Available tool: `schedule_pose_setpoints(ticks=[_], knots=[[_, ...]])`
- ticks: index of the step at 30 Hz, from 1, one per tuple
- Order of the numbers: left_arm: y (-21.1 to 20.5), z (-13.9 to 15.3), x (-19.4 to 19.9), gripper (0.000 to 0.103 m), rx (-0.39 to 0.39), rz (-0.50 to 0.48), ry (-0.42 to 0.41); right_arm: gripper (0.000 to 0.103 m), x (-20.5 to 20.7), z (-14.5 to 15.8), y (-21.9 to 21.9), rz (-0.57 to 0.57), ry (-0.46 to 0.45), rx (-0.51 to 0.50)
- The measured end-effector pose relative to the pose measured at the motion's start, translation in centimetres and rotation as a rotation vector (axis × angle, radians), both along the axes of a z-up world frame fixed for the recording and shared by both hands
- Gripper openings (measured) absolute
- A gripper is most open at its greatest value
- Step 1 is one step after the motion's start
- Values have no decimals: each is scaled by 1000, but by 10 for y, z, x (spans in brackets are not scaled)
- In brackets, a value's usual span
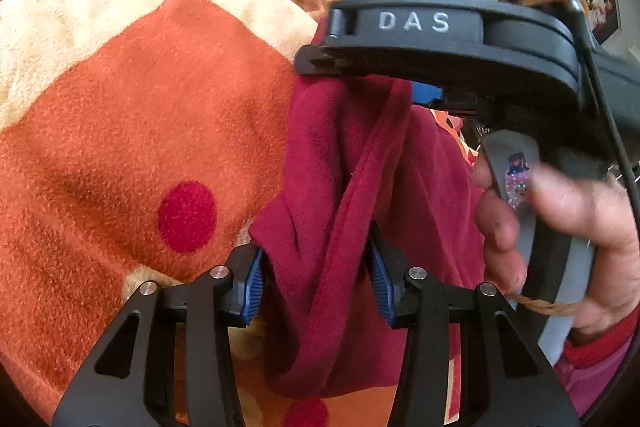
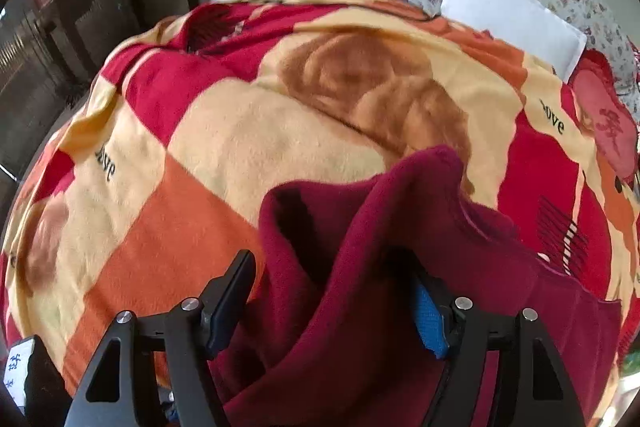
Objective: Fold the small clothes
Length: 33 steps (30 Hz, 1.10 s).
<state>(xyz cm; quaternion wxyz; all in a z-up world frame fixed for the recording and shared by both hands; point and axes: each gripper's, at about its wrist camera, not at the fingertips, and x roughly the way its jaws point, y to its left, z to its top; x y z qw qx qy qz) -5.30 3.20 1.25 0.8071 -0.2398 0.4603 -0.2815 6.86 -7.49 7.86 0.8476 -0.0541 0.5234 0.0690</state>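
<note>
Garment of dark maroon fleece [image 1: 344, 187] hangs bunched between both tongs above the bed.

Left gripper [image 1: 316, 279] and right gripper [image 2: 332, 303] each have cloth filling the gap between their blue pads, apparently clamped on it, likely to lift and spread it. Orange, red and cream plush blanket [image 2: 240, 131] lies beneath; white pillow [image 2: 508, 11] sits far off. Right gripper's black body [image 1: 440, 43] crowds the left view.
</note>
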Motion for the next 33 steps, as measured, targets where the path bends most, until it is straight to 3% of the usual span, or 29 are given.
schedule_pose_setpoints(ticks=[2,3,5,11,21,28,33], knots=[[1,1,6,43,11,-12,0,41,-3,3,-9,-6,-21,15],[-1,3,7,39,13,-23,-3,29,-6,7,-19,-9,-20,82],[-6,9,13,28,3,-54,-11,20,-10,15,-33,-16,-23,169],[-29,47,2,24,45,-116,-82,17,-36,46,-80,-35,-77,343],[-105,116,-17,24,108,-258,-219,16,-79,103,-155,-68,-203,395],[-180,123,-24,24,134,-385,-261,15,-108,108,-232,-174,-235,389],[-236,111,-40,24,184,-460,-260,14,-122,88,-279,-248,-217,367]])
